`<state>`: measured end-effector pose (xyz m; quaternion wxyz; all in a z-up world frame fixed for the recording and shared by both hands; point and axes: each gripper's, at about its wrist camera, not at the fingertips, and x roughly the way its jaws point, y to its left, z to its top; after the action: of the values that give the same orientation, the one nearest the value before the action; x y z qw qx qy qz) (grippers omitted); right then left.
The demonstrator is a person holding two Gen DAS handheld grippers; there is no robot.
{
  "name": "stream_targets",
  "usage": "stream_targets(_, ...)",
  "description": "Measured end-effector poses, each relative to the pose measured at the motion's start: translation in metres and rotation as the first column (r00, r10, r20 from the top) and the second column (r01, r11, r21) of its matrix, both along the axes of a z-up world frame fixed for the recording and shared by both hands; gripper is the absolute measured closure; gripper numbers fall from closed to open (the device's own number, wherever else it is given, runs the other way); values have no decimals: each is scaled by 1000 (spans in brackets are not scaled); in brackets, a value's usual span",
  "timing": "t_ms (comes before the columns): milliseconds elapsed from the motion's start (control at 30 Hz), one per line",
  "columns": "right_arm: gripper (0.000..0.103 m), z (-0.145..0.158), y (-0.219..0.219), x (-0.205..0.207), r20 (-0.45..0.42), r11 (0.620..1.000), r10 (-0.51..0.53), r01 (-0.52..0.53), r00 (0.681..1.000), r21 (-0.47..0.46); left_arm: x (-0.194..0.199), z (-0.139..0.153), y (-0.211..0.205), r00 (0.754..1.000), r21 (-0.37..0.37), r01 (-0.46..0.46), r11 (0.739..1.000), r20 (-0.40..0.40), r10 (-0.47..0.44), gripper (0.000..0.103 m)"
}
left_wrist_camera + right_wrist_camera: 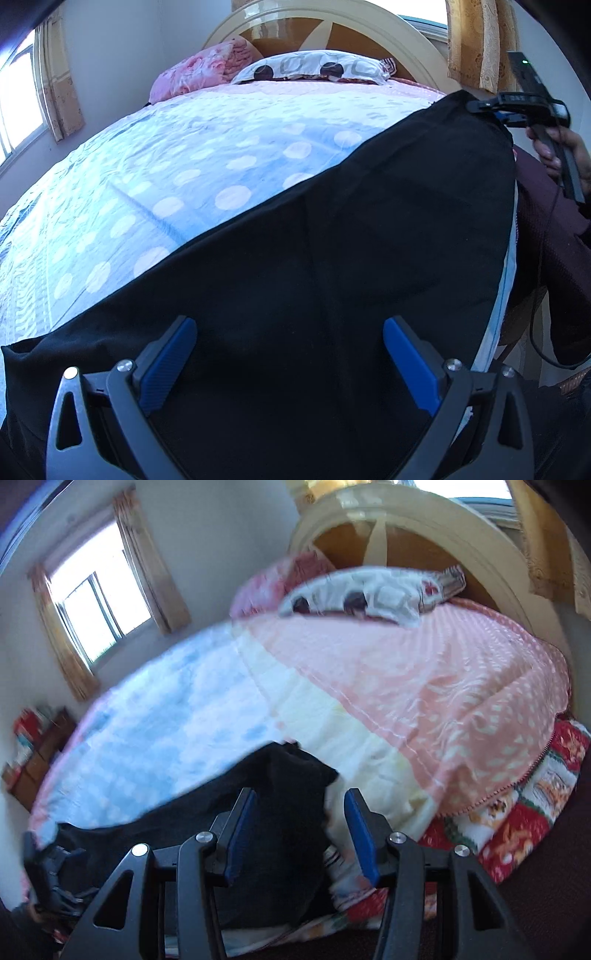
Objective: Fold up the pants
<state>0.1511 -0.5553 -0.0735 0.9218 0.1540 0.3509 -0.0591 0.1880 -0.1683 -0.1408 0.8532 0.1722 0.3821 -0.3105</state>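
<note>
Room: bedroom with pale walls; bed (155,173) fills both views, its spread blue with pale dots toward the foot, cream then pink toward the head
Pants: black pants (332,258) lie spread along the near edge of the bed, from the near foot-side corner up toward the pink end; one seam runs down the middle of the cloth; in the right wrist view the same dark cloth (280,805) ends in a bunched fold on the cream band
Left gripper: left gripper (290,360) hovers over the middle of the pants with its blue pads (168,363) standing wide apart; nothing is pinched between them
Right gripper: right gripper (300,834) has its jaws partly apart; the bunched end of the pants sits between them, against the left pad (240,834), while the right pad shows bedspread beside it, so no pinch; in the left wrist view it sits at the far end of the pants by the bed's side edge, a hand (554,151) on its handle
Bedding: patterned pillow (314,68) and pink blanket (199,74) at the head edge, against a rounded cream headboard (369,26)
Bed side: red patterned quilt (517,812) hangs below the pink spread at the side edge
Background: window (96,609) with tan curtains on the far wall; picture blurred in the right wrist view
</note>
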Motion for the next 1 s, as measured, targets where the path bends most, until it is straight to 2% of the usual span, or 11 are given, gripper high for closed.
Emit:
stream_targets(100, 51, 4, 3, 6, 44, 996, 65, -68, 997, 55, -1, 0, 0, 1000, -8, -1, 1000, -3, 1, 0)
stream_targets(167, 51, 12, 18, 11, 33, 995, 100, -99, 994, -30, -1, -2, 0, 1000, -6, 3, 1000, 5, -3, 0)
stream_targets(233, 51, 11, 22, 18, 4, 987, 58, -57, 998, -150, -1, -3, -1, 1000, -2, 4, 1000, 12, -4, 0)
stream_targets(367, 51, -5, -1, 31, -27, 994, 113, -113, 993, -6, 0, -4, -1, 1000, -5, 6, 1000, 19, -6, 0)
stream_targets(433, 62, -2, -4, 29, -20, 990, 137, -136, 990, 41, 0, -4, -1, 1000, -8, 8, 1000, 21, -7, 0)
stream_targets(467, 73, 0, -2, 26, -9, 984, 164, -163, 986, 76, 0, -4, -1, 1000, -9, 8, 1000, 23, -8, 0)
stream_targets(567, 75, 1, 16, 25, -57, 984, 174, -175, 983, -19, 1, -5, -1, 1000, -14, 10, 1000, 30, -9, 0)
stream_targets(667, 81, -2, 17, 31, -90, 990, 139, -141, 986, -15, 2, -5, 0, 1000, -20, 15, 1000, 27, -14, 0)
stream_targets(767, 93, 6, 12, 30, -55, 990, 119, -115, 991, 76, 2, -2, 4, 1000, -40, 12, 999, 17, -11, 0)
stream_targets(867, 96, 25, 32, 24, -15, 990, 122, -121, 992, 66, 2, 2, 14, 1000, -83, -15, 996, 2, 15, 0)
stream_targets(1000, 96, 60, 102, 17, 44, 977, 209, -210, 977, 41, 2, 11, 33, 997, -149, -73, 986, -11, 72, 0)
